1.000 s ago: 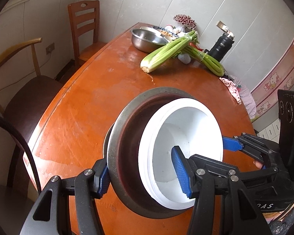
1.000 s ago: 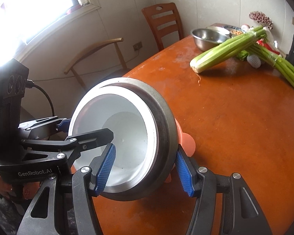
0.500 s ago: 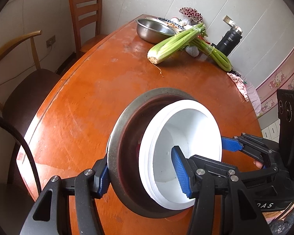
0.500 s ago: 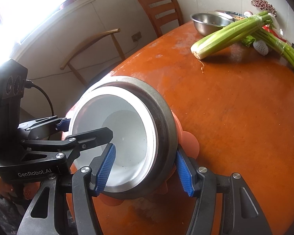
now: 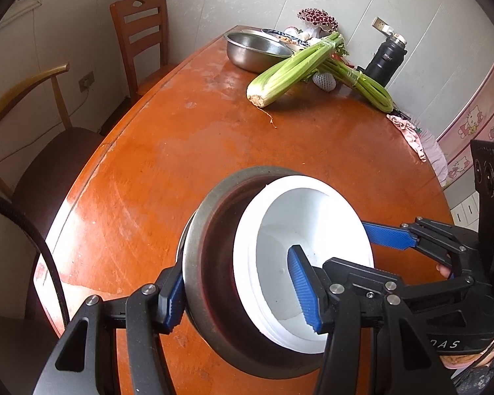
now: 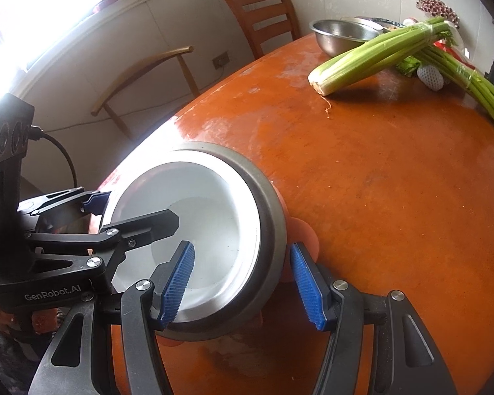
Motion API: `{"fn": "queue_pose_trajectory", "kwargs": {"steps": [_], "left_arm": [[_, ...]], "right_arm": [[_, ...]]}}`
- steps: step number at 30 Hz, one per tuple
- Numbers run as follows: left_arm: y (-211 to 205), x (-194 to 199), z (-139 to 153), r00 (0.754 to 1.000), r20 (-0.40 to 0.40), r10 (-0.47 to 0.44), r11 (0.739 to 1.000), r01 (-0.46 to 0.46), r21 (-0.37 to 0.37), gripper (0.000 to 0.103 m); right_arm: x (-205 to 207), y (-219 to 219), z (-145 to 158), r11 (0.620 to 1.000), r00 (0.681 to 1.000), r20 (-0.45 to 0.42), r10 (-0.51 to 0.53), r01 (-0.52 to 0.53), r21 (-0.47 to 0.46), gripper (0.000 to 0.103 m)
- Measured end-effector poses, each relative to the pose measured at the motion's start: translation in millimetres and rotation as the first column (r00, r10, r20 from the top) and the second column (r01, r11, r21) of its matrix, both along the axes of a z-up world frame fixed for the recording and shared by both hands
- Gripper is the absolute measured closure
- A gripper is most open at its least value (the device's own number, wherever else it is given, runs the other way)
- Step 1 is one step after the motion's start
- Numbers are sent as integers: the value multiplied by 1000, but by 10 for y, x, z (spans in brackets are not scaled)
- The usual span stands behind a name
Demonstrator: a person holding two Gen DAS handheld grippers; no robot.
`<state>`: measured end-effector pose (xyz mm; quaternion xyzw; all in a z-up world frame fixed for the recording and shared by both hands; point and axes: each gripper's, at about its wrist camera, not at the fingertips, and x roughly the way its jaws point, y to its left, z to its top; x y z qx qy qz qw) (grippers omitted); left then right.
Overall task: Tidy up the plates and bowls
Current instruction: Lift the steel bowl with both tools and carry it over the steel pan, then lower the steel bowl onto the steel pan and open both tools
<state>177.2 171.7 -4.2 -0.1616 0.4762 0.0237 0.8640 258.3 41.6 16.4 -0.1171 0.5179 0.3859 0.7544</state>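
Fingers (image 5: 301, 291) of both grippers pinch opposite walls of nested bowls: white bowl (image 5: 308, 230) inside steel bowl (image 5: 210, 250), low over the table (image 5: 187, 151). Stacking looks done; setting down remains. Another steel basin (image 5: 253, 51) waits at twelve o'clock beside celery (image 5: 289, 72).

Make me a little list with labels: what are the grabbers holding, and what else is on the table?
held: white bowl nested inside a metal bowl
left hand-held gripper: clamps the near rim of both bowls
right hand-held gripper: clamps the opposite rim
under bowls: orange piece, unclear what
table: round, orange wood
far side: celery, steel basin, black flask
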Motion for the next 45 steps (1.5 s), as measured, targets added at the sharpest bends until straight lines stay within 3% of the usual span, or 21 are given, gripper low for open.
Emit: {"fn": "queue_pose_trajectory", "kwargs": {"steps": [21,30,38,45], "left_arm": [[19,-145,123,999,33,18,999,-19,32,47],[42,-280,268,996,67,58,996,-62,62,45],[-219,-556,496,991,123,56,991,-70,114,37],[-519,-842,413,989,130,69,989,-85,118,35]], "right_arm": [[-19,2,48,999,999,51,-14,16,-35,40],[-98,-80,222,999,995,97,-32,33,-13,40],[-424,-437,542,996,981,176,-79,72,49,40],[-866,-839,587,989,957,254,-138,122,79,35]]}}
